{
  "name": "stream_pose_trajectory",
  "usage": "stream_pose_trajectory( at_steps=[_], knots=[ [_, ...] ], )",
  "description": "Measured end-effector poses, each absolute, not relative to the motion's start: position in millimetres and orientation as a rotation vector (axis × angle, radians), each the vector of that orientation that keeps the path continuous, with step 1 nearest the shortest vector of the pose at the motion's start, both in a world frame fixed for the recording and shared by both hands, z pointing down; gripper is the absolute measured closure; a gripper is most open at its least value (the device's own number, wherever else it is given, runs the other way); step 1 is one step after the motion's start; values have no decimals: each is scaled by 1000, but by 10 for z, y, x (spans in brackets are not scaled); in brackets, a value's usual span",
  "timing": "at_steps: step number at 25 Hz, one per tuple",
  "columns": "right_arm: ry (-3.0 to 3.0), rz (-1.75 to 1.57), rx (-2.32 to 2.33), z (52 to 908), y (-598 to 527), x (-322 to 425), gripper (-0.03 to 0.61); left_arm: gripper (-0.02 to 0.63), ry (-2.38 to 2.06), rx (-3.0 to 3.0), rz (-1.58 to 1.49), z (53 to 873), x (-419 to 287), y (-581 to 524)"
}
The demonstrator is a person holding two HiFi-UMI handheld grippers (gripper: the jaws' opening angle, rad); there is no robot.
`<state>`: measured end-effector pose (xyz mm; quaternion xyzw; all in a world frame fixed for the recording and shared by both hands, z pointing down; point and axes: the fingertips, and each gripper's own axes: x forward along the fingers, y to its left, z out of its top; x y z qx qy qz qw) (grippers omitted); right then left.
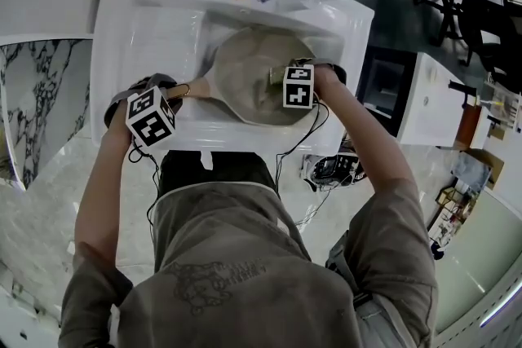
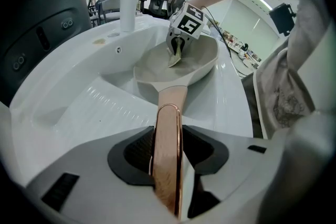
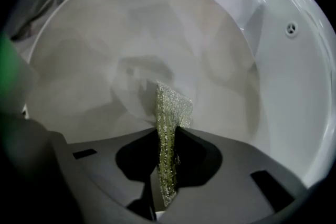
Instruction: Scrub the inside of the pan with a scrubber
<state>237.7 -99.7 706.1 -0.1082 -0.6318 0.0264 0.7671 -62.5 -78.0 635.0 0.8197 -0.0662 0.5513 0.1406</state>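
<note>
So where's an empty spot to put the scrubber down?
The ridged shelf inside the sink, left of the pan, is bare, and so is the sink's wide left rim. The pan itself is crowded: the right gripper holds the scrubber in it, and the left gripper clamps the handle.

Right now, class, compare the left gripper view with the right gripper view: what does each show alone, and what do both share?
Only the left gripper view: the coppery pan handle clamped in the left claw, the tap, and the marker cube on the right claw. Only the right gripper view: that claw's jaws pinching the scrubber. Both: the pan, the scrubber inside it, the white sink.
</note>
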Motion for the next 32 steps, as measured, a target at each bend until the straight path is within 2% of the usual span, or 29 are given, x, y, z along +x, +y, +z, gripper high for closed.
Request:
stream_pose_trajectory(
  at_steps=[8, 13, 19, 26, 32],
  knots=[
    [-1352, 514, -198, 6762, -556, 2267, 506, 448, -195, 2372, 1591, 6334, -619, -777],
    [-1346, 863, -299, 6504, -222, 2016, 508, 448, -200, 2372, 1591, 6343, -619, -783],
    [-1461, 1113, -376, 6289, -54, 1545, 508, 448, -212, 2372, 1598, 6348, -613, -783],
    [-1712, 1376, -308, 6127, -257, 1000, 508, 448, -210, 2372, 1611, 6356, -620, -786],
    [-2133, 1561, 15, 5837, -836, 617, 508, 446, -269, 2411, 1589, 6272, -592, -800]
  ],
)
